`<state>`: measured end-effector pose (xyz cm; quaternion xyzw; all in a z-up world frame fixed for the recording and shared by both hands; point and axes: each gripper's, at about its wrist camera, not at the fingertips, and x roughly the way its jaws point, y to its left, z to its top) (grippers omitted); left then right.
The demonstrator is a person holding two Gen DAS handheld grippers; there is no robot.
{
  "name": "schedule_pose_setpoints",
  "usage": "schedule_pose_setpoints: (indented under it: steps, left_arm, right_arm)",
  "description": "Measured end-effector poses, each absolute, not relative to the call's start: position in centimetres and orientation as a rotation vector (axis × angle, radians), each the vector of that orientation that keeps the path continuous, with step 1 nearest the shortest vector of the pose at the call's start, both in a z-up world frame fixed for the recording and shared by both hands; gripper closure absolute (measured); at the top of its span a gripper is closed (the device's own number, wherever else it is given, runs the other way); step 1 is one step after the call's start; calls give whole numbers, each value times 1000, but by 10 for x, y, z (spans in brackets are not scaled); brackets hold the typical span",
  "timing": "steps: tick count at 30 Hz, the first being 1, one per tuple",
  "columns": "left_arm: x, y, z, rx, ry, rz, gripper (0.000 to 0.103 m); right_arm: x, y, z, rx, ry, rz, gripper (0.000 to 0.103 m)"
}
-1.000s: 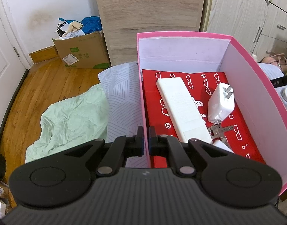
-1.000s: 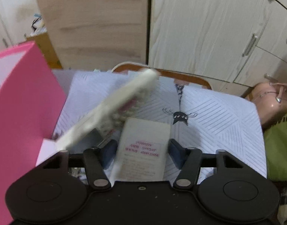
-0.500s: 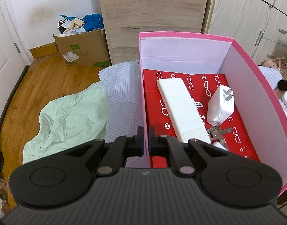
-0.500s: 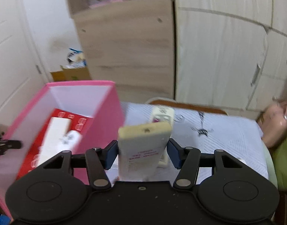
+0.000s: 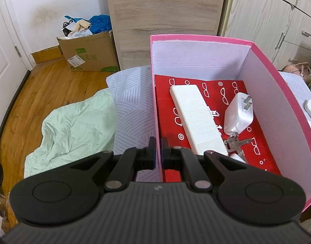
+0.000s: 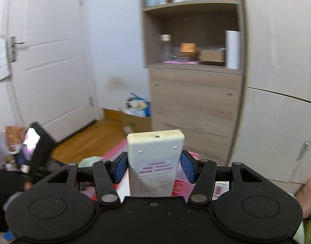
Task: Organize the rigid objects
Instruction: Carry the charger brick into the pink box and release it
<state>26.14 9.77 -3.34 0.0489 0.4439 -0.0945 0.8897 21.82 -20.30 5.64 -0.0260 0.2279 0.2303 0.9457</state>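
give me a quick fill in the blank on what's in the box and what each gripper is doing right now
1. The left gripper is shut on the ____ wall of the pink box.
2. The right gripper holds a white ____, label side up.
3. Inside the box, the keys lie just below the white ____ with two metal prongs.
4. The box's floor is lined with a ____ sheet printed with white glasses.

Missing words: left; remote control; charger; red

Left wrist camera: close above pink box (image 5: 277, 105), looking steeply down, cabinet (image 5: 165, 6) at 12 o'clock. Right wrist camera: higher, tilted slightly down, facing shelves; door (image 6: 49, 61) at 10 o'clock. Shared: cabinet, cardboard box (image 5: 88, 52), wood floor (image 5: 53, 85).
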Motion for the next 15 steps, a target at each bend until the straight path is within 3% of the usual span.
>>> schedule_pose_setpoints:
  steps: [15]
  left_arm:
    - [261, 100, -34, 108, 919, -203, 99]
  right_arm:
    - [311, -127, -23, 97, 877, 494, 42]
